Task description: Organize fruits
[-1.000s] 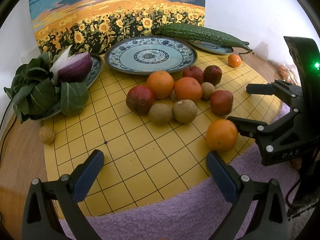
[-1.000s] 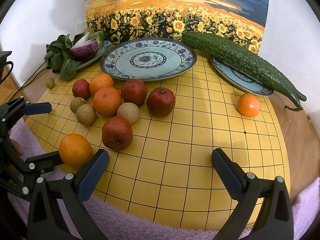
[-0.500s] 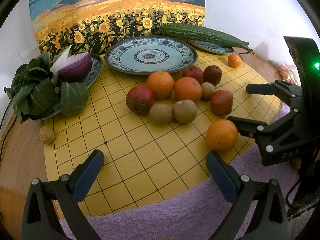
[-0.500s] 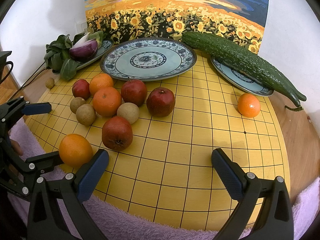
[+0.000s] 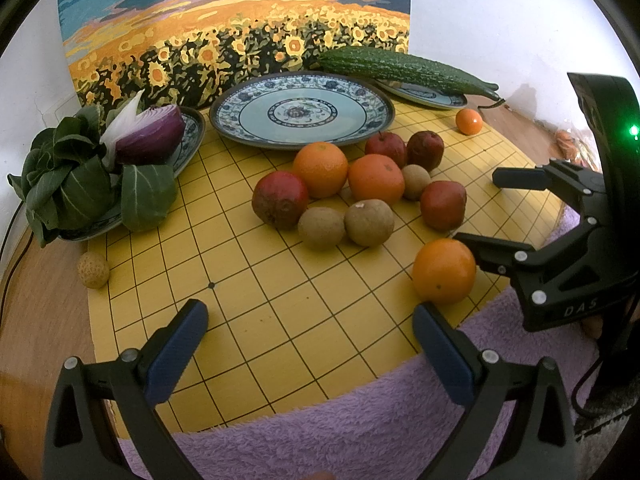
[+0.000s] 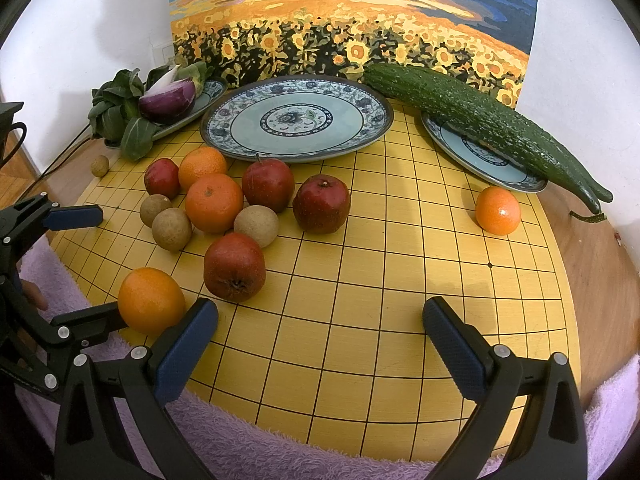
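Well, the yellow board [image 6: 400, 288] with black lines fills most of the table, and a fluffy purple towel [image 5: 360, 432] lies along its near edge. At the far middle sits a big blue plate [image 6: 296, 120] with nothing in it. To its right, a small plate [image 6: 480, 152] holds a long green cucumber [image 6: 480, 116]. To its left, another plate [image 5: 188, 144] holds leafy greens [image 5: 76, 184] and a purple onion half [image 5: 150, 136].

The fruits lie on the board, near the big plate: red apples [image 6: 320, 204], oranges [image 6: 214, 202] and little brown fruits [image 6: 172, 228] bunched close together. One orange [image 6: 150, 300] sits alone by the near left edge. One small orange [image 6: 498, 210] sits far off to the right, just beside the cucumber plate.

The left gripper [image 5: 310, 344] hangs low over the near edge, fingers spread wide, holding nothing. The right gripper [image 6: 320, 336] is beside it, also spread wide and empty. Its left finger [image 6: 184, 350] is right next to the lone orange.
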### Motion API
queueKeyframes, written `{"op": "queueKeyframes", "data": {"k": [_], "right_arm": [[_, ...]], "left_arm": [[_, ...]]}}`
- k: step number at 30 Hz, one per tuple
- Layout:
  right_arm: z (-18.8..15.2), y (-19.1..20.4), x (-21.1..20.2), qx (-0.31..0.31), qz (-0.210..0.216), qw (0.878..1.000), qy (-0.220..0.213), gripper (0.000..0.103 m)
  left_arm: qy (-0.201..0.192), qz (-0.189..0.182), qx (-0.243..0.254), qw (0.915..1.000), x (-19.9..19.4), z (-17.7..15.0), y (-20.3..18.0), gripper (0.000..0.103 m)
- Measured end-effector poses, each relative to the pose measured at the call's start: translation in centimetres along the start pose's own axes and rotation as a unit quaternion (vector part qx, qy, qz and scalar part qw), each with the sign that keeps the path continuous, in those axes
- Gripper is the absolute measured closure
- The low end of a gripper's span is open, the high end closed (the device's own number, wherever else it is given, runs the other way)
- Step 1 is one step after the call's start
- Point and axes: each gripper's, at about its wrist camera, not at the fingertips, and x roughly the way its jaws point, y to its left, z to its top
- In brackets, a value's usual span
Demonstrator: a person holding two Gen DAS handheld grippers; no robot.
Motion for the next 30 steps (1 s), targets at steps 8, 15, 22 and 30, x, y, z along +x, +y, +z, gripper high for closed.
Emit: {"op": "queueKeyframes", "data": {"k": [8, 15, 22, 30], "right_arm": [[0.04, 0.27, 0.04, 0.0, 0.0, 1.0, 0.0, 0.0], [0.02, 0.13, 0.01, 0.0, 0.0, 1.0, 0.0, 0.0], [0.03, 0.15, 0.0, 0.0, 0.0, 1.0, 0.0, 0.0], [0.0, -0.04, -0.04, 0.0, 0.0, 1.0, 0.0, 0.0]], "left_arm": [[0.0, 0.0, 0.0, 1.0, 0.0, 0.0, 0.0, 0.0], [0.0, 0.0, 0.0, 1.0, 0.0, 0.0, 0.0, 0.0], [0.0, 0.0, 0.0, 1.0, 0.0, 0.0, 0.0, 0.0], [0.0, 0.0, 0.0, 1.0, 0.0, 0.0, 0.0, 0.0]]}}
